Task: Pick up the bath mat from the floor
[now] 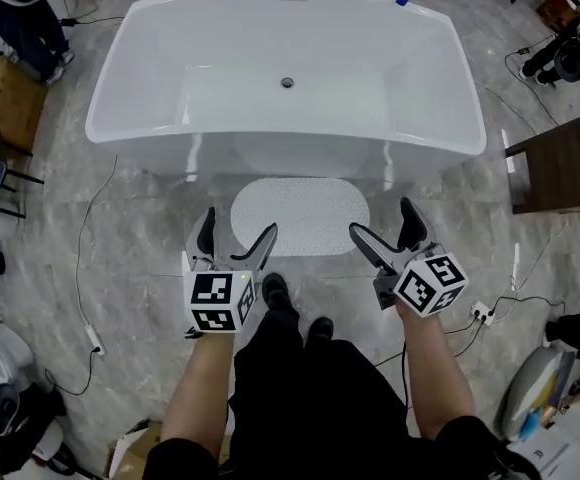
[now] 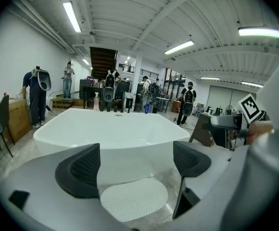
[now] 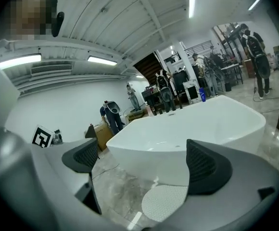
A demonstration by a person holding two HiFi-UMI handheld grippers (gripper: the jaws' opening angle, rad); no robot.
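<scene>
While L tongs (image 1: 238,223), R tongs (image 1: 381,218) gape, mat (image 1: 300,216) btwn.

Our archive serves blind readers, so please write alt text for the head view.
A white oval bath mat lies flat on the grey marble floor, just in front of a white bathtub. The person's left gripper and right gripper are held above it, both open and empty, one toward each end.
</scene>
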